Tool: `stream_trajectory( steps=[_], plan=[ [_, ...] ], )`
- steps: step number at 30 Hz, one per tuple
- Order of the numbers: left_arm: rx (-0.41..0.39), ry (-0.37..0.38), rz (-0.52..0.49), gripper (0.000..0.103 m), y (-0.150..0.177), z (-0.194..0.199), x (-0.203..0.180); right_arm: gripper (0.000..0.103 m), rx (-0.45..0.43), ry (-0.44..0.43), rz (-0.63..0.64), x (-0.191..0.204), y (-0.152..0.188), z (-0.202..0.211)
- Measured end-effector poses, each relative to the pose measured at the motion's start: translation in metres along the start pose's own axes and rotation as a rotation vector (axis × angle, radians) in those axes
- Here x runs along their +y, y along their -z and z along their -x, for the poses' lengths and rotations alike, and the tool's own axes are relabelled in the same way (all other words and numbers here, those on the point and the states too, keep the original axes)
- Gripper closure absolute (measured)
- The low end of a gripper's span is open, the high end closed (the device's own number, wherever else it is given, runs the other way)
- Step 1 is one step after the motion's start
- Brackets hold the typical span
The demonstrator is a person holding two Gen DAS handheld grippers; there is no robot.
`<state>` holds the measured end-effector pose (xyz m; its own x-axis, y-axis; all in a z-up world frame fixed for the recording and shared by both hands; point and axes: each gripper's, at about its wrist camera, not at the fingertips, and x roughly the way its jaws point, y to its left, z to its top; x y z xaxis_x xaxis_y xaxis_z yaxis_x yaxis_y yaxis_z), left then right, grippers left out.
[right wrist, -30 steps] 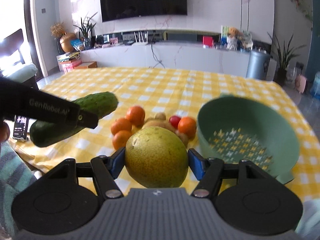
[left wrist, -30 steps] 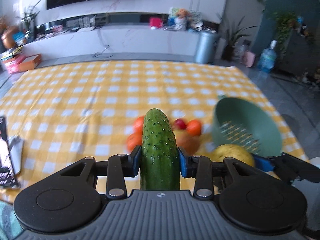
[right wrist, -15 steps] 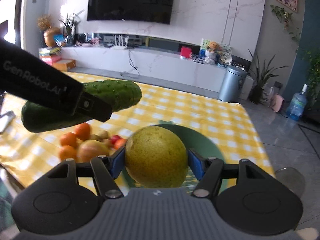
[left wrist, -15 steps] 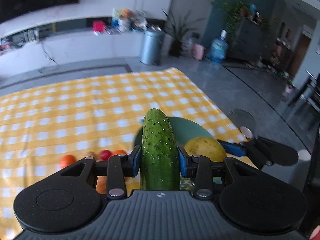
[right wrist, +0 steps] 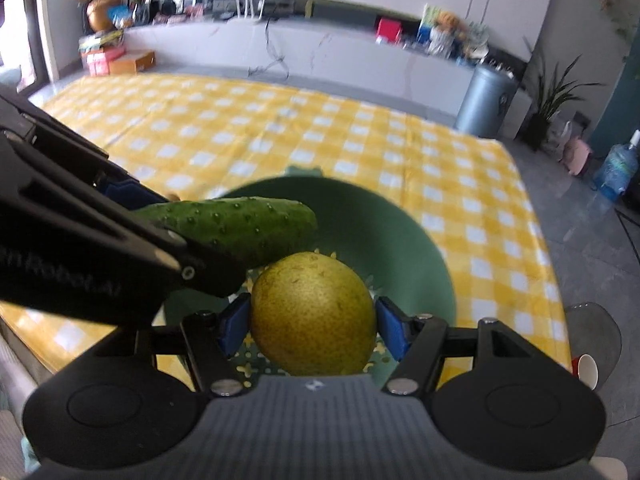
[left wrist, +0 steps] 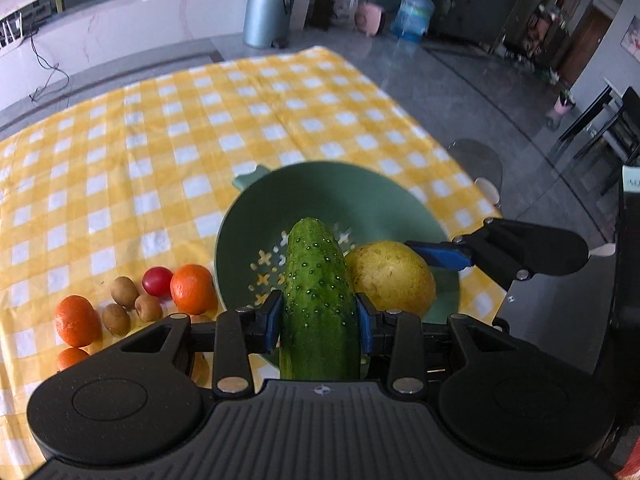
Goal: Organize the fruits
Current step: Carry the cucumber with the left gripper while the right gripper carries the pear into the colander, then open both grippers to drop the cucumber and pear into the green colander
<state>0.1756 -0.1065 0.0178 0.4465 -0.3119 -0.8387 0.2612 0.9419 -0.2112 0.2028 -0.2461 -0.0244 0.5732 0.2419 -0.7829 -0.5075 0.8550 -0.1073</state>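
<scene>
While my left gripper (left wrist: 320, 316) clamps a cucumber (left wrist: 318, 300) and my right gripper (right wrist: 312, 320) grips a pear (right wrist: 314, 314), both hang over the green colander (left wrist: 360, 200). I judge this the placing step; next I should lower and release, clear of each other.

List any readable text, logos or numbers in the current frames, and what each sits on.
"nRobot.AI" (start cut off by the frame edge): white lettering on the black arm of the left claw, seen from the right wrist view.
Small round emblem, no letters: on each camera housing's front edge.
Boxes and packages on the far counter: print too blurred to read.
Nothing else legible.
</scene>
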Motion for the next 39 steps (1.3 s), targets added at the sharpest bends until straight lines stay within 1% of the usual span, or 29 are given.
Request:
stream_trajectory(
  steps=[4,9,12,16,20,26,28,29,31,33,35,37,39],
  plan=[
    [0.047,-0.005,0.009,0.061,-0.001,-0.013,0.008,0.039,0.046,-0.009,0.007,0.001,0.0,-0.015],
    [0.082,-0.005,0.017,0.061,-0.003,-0.026,0.014,0.039,0.087,-0.036,-0.016,-0.003,0.002,-0.026],
    [0.105,-0.023,0.007,0.061,-0.003,-0.032,0.014,0.039,0.111,-0.043,-0.016,-0.002,0.003,-0.032],
    [0.134,-0.029,0.013,0.061,-0.001,-0.039,0.014,0.039,0.124,-0.039,-0.007,0.0,0.003,-0.036],
    [0.143,-0.036,-0.004,0.061,0.001,-0.042,0.01,0.039,0.144,-0.046,-0.017,-0.001,0.004,-0.04],
    [0.142,-0.033,0.022,0.06,0.001,-0.043,0.012,0.039,0.178,-0.059,-0.043,-0.004,0.003,-0.046],
    [0.136,-0.036,0.033,0.055,0.002,-0.042,0.012,0.039,0.178,-0.054,-0.039,-0.002,0.002,-0.046],
    [0.131,-0.029,0.042,0.055,0.002,-0.041,0.014,0.039,0.178,-0.053,-0.038,-0.001,0.002,-0.046],
    [0.109,-0.009,0.062,0.053,0.003,-0.039,0.016,0.036,0.157,-0.035,-0.042,-0.002,0.002,-0.042],
    [0.1,-0.004,0.077,0.053,0.003,-0.037,0.016,0.029,0.148,-0.021,-0.057,-0.004,0.002,-0.04],
    [0.087,-0.005,0.087,0.052,0.004,-0.034,0.015,0.029,0.137,-0.017,-0.06,-0.005,0.002,-0.038],
    [0.068,-0.018,0.093,0.044,0.005,-0.029,0.014,0.028,0.124,-0.004,-0.053,-0.004,0.002,-0.036],
    [0.036,-0.018,0.103,0.04,0.006,-0.02,0.014,0.025,0.107,0.024,-0.035,0.0,0.002,-0.033]
  ],
)
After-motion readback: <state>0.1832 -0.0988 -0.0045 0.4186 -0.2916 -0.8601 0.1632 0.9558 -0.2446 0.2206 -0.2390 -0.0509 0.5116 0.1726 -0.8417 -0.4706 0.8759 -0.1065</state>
